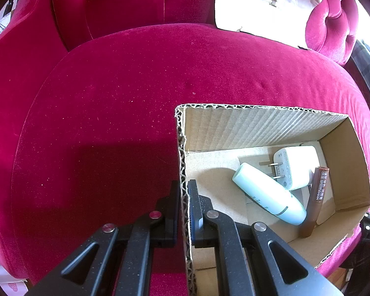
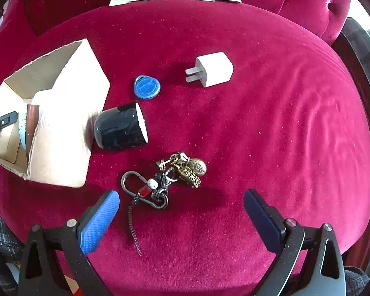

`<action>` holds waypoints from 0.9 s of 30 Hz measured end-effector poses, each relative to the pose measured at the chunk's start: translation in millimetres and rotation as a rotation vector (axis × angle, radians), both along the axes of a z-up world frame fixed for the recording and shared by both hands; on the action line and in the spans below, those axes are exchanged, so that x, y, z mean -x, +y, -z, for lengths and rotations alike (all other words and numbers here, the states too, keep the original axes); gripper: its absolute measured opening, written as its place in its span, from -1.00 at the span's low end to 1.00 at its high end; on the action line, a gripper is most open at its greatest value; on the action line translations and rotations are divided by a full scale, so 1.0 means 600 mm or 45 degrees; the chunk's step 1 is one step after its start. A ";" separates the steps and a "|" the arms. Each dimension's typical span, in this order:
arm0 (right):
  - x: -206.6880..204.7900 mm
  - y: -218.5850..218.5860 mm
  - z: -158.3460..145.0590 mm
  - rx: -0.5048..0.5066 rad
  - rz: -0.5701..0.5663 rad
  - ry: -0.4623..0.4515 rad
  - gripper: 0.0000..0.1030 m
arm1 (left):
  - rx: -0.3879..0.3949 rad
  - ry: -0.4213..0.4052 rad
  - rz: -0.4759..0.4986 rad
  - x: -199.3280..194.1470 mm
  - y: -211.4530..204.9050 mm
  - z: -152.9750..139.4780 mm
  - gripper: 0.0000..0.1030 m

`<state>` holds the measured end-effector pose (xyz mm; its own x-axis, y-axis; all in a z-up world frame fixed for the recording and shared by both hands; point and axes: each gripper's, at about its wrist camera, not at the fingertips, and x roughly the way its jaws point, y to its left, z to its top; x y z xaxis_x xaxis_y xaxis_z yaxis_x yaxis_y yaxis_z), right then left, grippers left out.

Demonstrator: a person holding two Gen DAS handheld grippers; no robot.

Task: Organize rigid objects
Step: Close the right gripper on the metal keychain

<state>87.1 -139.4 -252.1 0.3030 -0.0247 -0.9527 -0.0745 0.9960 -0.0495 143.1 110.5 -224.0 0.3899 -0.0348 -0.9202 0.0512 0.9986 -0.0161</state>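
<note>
Left wrist view first: the left gripper [image 1: 183,192] is clamped tight on the near-left wall of the cardboard box [image 1: 266,125], one jaw outside over the red velvet cushion [image 1: 106,103], the other inside the box. Past the inner jaw, off to its right, the box holds a pale mint tube [image 1: 268,193], a white plug adapter [image 1: 296,166] touching the tube's far side, and a brown stick [image 1: 317,199] leaning against the right wall. A crumpled paper sheet [image 1: 261,5] sits way up on the backrest.

Right wrist view: the right gripper [image 2: 181,211] hangs with its jaws spread wide and nothing in them. Just ahead of the gap, a bit left of centre, lies the keychain bundle [image 2: 170,180] with its carabiner and brass charm. Beyond that there's a black mug [image 2: 120,129] tipped on its side, base touching the box [image 2: 69,128], then a blue fob [image 2: 146,86] and a second white charger [image 2: 213,69] further out. Nothing blocks the way to the keychain.
</note>
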 end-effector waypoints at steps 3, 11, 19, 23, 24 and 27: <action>-0.010 -0.004 0.006 -0.006 0.004 0.011 0.99 | -0.001 0.000 0.001 0.000 0.000 0.000 -0.88; -0.031 0.011 0.032 0.008 0.000 0.019 0.99 | 0.003 0.000 0.001 -0.003 0.004 0.001 -0.88; -0.049 0.008 0.015 -0.025 0.006 -0.040 -0.03 | 0.001 0.000 0.002 -0.002 0.004 0.001 -0.88; -0.049 0.011 0.010 -0.003 -0.011 -0.047 -0.76 | 0.001 0.000 0.002 -0.002 0.004 0.001 -0.88; -0.047 0.012 0.008 0.010 -0.011 -0.051 -0.77 | 0.002 0.000 0.002 -0.002 0.004 0.001 -0.88; -0.043 0.009 0.006 -0.002 -0.002 -0.049 -0.77 | 0.001 0.000 0.002 -0.002 0.004 0.001 -0.88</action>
<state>112.9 -133.8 -256.0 0.3391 -0.0224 -0.9405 -0.0743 0.9960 -0.0505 144.3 112.7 -224.5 0.3900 -0.0359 -0.9201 0.0526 0.9985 -0.0167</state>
